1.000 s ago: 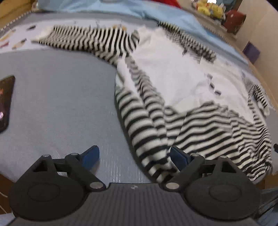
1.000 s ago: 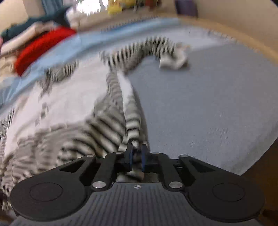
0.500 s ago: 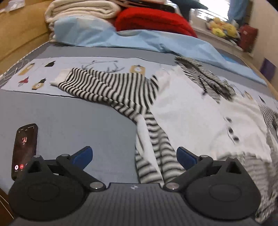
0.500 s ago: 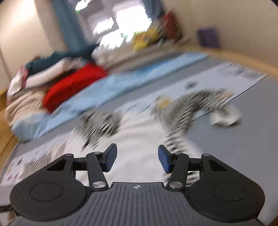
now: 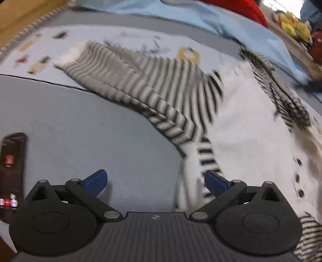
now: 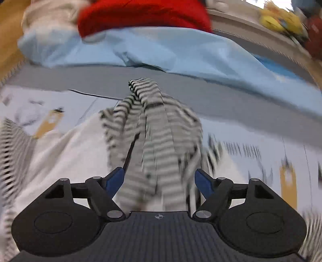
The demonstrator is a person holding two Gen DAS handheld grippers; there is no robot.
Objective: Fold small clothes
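A small white garment (image 5: 251, 129) with black-and-white striped sleeves lies spread on the grey bed. Its left striped sleeve (image 5: 140, 88) stretches toward the far left in the left wrist view. My left gripper (image 5: 156, 181) is open and empty, just above the bed beside the garment's left edge. In the right wrist view a bunched striped part (image 6: 153, 129) of the garment lies straight ahead, and my right gripper (image 6: 160, 180) is open with the stripes showing between its fingers, not clamped. Both views are blurred.
A black phone (image 5: 12, 171) lies on the bed at the left. A light blue sheet (image 6: 161, 48) and a red blanket (image 6: 140, 14) lie at the far side. A printed pale blue cloth (image 5: 40, 44) lies under the sleeve.
My right gripper opened and let go of the striped hem, then swung over to the bunched striped part. My left gripper stayed open and moved up along the garment's left side.
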